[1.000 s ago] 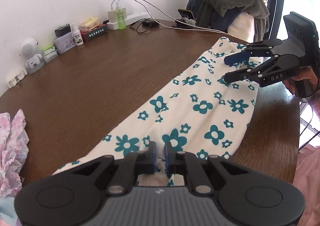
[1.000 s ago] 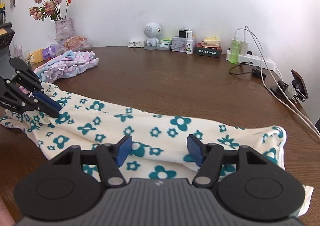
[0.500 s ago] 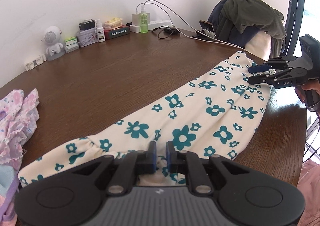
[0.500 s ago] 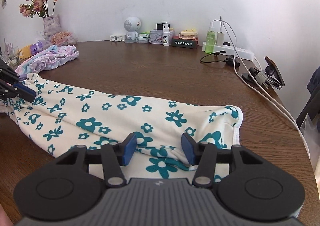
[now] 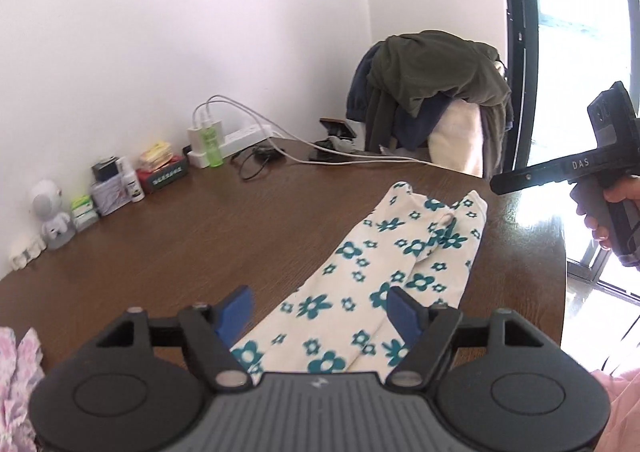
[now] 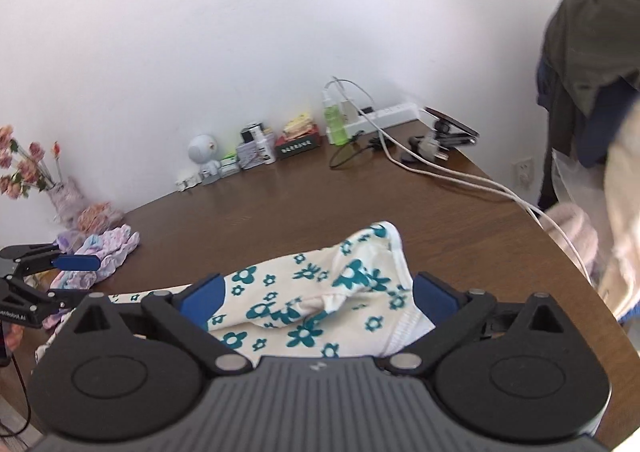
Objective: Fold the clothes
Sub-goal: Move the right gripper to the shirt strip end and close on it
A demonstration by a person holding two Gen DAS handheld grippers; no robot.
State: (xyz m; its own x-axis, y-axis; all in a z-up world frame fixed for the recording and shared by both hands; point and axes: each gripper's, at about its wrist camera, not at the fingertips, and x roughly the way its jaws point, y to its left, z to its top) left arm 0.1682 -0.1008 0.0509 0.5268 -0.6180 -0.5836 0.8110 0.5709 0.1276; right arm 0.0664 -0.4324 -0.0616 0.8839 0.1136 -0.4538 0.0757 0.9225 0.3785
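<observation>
floral garment lies loose on the tabletop, both jaws spread

the cream garment with teal flowers (image 5: 384, 272) lies stretched in a long folded strip on the brown tabletop (image 5: 200, 248), running from under the left hand-held gripper (image 5: 322, 312) away toward the table's far right edge. in the right wrist view its hemmed end (image 6: 320, 292) sits bunched and a little rumpled just ahead of the right hand-held gripper (image 6: 318, 296).

the left hand-held gripper's jaws have just been opening and now stand well apart; the cloth shows between the blue pads (image 5: 236, 310), but neither pad presses on it. the right hand-held gripper's jaws have also just been opening and are spread wide, the cloth's end lying between them with no pad pressing on it. in the left view the right unit appears at the right edge, held by a hand (image 5: 618, 204) above the table's rim.

further out, a pink and lilac bundle of clothes (image 6: 104, 256) rests near the left side of the table. along the wall stand a small white robot figure (image 5: 52, 212), a few boxes and bottles, a green bottle (image 5: 212, 142) and a white power strip (image 6: 384, 114) with cables trailing across the wood. a chair draped with dark clothing (image 5: 432, 92) stands behind the table's far corner.
</observation>
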